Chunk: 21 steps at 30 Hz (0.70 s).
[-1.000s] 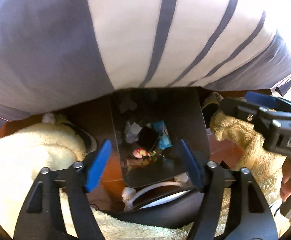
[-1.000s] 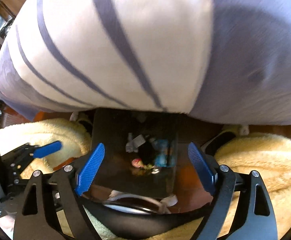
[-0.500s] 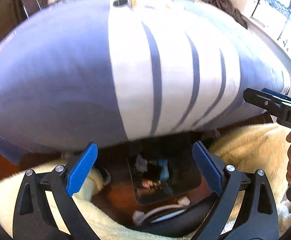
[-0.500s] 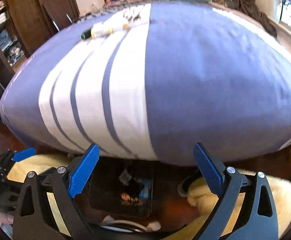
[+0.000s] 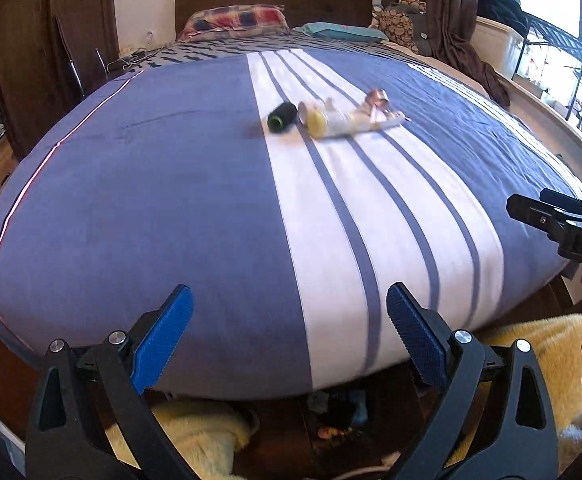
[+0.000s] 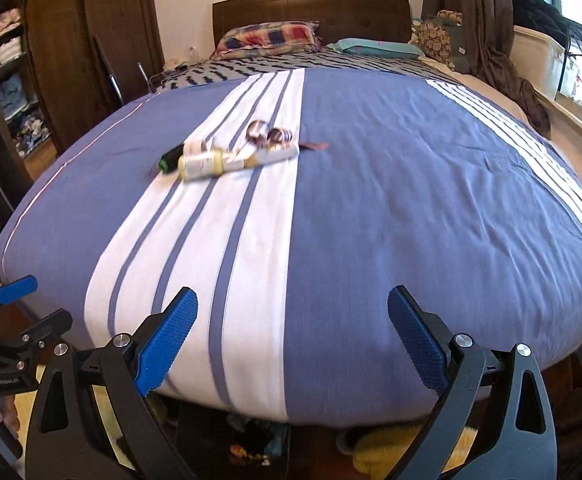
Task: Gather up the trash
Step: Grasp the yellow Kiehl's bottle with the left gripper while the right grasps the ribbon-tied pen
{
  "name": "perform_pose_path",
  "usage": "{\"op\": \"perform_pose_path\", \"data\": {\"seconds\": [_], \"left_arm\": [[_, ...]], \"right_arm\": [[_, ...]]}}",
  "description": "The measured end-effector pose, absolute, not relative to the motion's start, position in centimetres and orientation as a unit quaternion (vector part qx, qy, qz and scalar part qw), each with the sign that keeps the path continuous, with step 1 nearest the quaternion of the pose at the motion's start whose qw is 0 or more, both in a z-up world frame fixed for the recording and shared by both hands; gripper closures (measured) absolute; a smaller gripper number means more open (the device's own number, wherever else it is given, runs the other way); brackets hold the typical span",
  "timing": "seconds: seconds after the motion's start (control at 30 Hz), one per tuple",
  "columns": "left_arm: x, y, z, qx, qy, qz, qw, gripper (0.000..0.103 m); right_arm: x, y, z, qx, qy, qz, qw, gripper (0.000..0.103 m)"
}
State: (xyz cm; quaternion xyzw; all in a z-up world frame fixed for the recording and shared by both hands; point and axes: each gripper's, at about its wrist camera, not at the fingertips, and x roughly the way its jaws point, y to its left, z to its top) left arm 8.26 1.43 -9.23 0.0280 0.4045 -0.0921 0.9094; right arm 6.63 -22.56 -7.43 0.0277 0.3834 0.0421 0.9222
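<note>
Trash lies in a cluster mid-bed on the blue and white striped cover (image 5: 171,208): a black bottle (image 5: 281,118), a yellow-capped pale bottle (image 5: 323,124) and crumpled foil wrappers (image 5: 375,102). The right wrist view shows the same black bottle (image 6: 171,158), pale bottle (image 6: 205,164) and foil wrappers (image 6: 269,134). My left gripper (image 5: 289,291) hangs open and empty over the foot of the bed, far short of the cluster. My right gripper (image 6: 293,293) is beside it, also open and empty. Under the bed's foot edge, a dark bin (image 5: 335,420) holding scraps is partly hidden.
A yellow fluffy rug (image 5: 531,352) lies on the floor around the bin. Pillows (image 6: 267,38) and a dark headboard (image 6: 311,6) are at the far end. A wardrobe with shelves (image 6: 7,80) stands left. Brown curtains (image 6: 487,20) and a window ledge run along the right.
Both grippers have risen from just above the bin on the floor to above the bed's foot edge and tilted up. The bed top and trash cluster have come into view. Both jaws spread slightly wider.
</note>
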Motion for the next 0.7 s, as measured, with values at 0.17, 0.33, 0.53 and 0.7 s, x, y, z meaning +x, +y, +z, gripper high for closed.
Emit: {"op": "perform_pose_path", "data": {"seconds": [0.17,0.33,0.53,0.7], "left_arm": [[11.6,1.2,-9.6,0.031,0.41,-0.089,0.907,0.011],[15.1,0.6,-9.9,0.032,0.414,-0.092,0.905,0.011],[19.1,-0.1,-10.3,0.027,0.419,-0.094,0.903,0.011],[21.7,-1.2,-10.5,0.03,0.42,-0.1,0.901,0.011]], "right_arm": [[10.4,-22.3,-7.4,0.031,0.387,0.042,0.921,0.007],[14.7,-21.8,-6.8,0.032,0.377,0.047,0.924,0.007],[20.4,-20.2,-7.4,0.024,0.382,0.07,0.921,0.016],[24.0,-19.0,-7.8,0.026,0.381,0.088,0.92,0.039]]}}
